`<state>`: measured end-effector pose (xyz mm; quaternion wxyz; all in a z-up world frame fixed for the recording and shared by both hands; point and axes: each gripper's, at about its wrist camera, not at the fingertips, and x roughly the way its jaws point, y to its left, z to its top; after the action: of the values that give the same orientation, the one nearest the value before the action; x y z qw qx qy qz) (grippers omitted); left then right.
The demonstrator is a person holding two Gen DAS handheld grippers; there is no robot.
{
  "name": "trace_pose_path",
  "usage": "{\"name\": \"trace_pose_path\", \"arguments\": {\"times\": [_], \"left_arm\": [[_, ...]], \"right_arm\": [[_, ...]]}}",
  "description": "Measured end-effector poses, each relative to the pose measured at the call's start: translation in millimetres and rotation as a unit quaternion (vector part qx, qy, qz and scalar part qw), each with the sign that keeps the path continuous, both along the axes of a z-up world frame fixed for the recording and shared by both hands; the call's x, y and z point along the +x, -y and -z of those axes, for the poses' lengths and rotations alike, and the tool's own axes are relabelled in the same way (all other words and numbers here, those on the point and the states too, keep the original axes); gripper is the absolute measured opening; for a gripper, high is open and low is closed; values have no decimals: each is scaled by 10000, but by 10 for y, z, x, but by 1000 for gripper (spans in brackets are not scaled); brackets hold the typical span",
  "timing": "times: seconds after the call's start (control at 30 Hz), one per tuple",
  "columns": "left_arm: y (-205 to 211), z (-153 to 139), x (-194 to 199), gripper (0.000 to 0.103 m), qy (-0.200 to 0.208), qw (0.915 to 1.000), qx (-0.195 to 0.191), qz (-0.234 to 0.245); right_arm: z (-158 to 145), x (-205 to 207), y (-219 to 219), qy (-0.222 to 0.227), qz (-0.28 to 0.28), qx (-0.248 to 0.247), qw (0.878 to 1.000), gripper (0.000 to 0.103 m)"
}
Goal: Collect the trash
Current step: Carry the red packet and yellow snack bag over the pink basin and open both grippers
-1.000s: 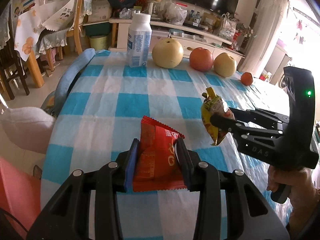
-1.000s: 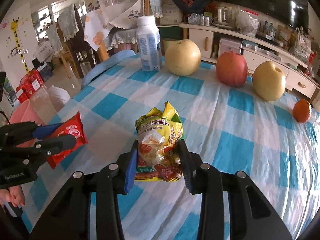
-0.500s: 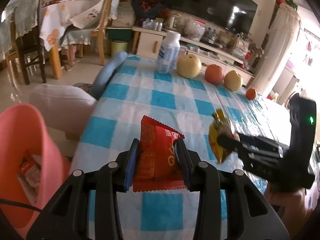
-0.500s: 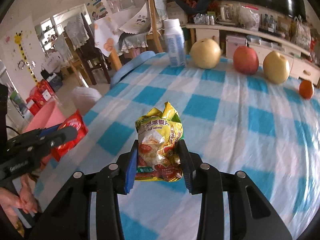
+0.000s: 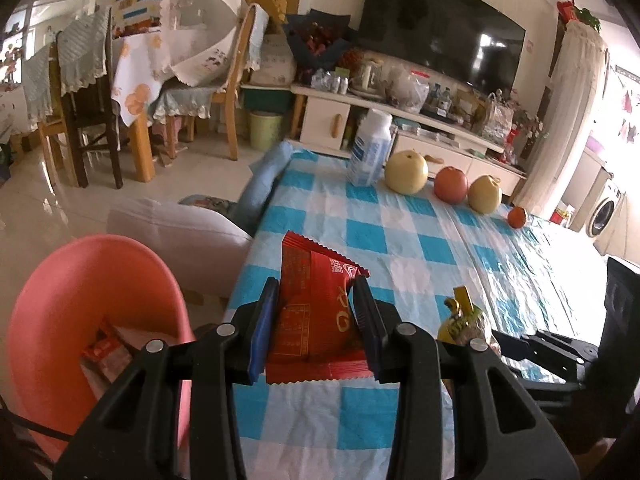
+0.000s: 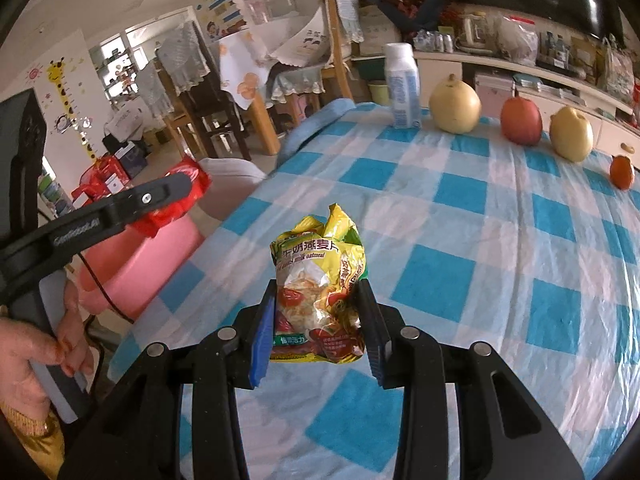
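Trash in transit: red wrapper (image 5: 316,312) clamped in left hand-held gripper (image 5: 316,332), yellow oatmeal packet (image 6: 320,296) clamped in right hand-held gripper (image 6: 320,328), both above tabletop (image 5: 400,240); next, carry over pink bin (image 5: 80,280) at 9 o'clock, release.

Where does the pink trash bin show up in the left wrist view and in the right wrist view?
Left wrist: pink trash bin at lower left, beside the table edge, wrappers inside.
Right wrist: pink trash bin at left, below the left gripper's red wrapper.
Shared landmark: white bottle at the table's far end.
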<state>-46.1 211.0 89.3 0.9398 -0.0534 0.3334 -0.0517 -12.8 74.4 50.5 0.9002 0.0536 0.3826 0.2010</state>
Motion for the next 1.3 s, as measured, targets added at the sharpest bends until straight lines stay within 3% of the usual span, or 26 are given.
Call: {"name": "trace_pose_path", "arguments": {"times": [0.47, 0.83, 1.3], "left_arm": [[-588, -177, -155, 40, 231, 9970, 74, -736], [-1053, -200, -234, 40, 254, 9908, -10, -1328], [-1535, -140, -290, 40, 148, 9804, -128, -1959]], "right_arm": [[-352, -102, -610, 296, -575, 122, 9978, 40], [-539, -28, -1378, 485, -1245, 10, 9910, 40], [-492, 120, -2036, 486, -1707, -190, 9839, 40]]}}
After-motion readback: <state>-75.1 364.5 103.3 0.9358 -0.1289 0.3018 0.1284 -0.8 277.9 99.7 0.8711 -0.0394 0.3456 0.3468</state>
